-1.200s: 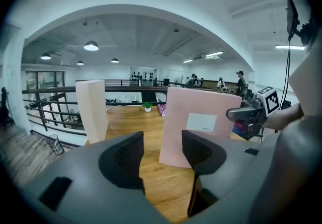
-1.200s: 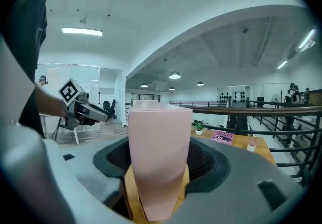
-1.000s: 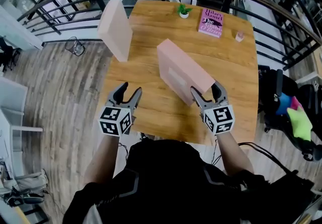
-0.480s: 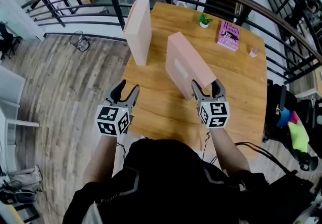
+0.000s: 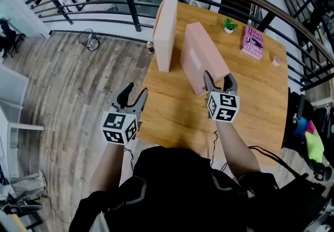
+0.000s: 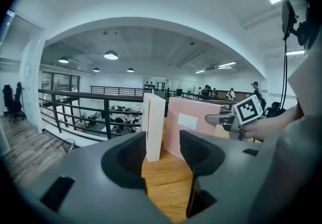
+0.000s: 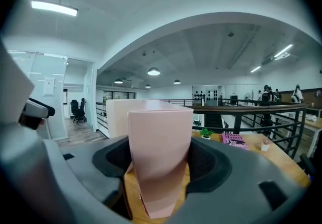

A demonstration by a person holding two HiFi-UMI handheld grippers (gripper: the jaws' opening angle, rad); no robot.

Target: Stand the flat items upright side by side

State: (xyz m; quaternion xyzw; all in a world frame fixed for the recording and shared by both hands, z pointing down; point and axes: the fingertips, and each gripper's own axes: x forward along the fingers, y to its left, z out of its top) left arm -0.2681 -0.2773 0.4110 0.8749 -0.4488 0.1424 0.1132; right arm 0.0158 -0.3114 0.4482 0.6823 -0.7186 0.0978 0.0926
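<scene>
- The right gripper (image 5: 219,77) sits just right of the frame's centre in the head view. Its jaws are clamped on the near edge of a pink box (image 5: 202,58).
- The right gripper view shows this box's narrow edge filling the gap between the jaws, with both pads against its faces.
- The held box stands on its long edge, close to upright. It runs from the gripper up towards the top of the frame. Whether its lower edge rests on the wooden table (image 5: 177,116) cannot be told.
- A second pink box (image 5: 166,33) stands upright on the table's left edge in the upper middle of the frame. It is just left of the held box and roughly parallel to it, with a narrow gap between them.
- The left gripper (image 5: 136,89) is lower left of centre, over the table's left edge. Its jaws are spread and have just been closing a little, with nothing between them.
- At the upper right of the table are a small potted plant (image 5: 228,25), a pink book (image 5: 252,42) lying flat, and a small pink object (image 5: 276,61).
</scene>
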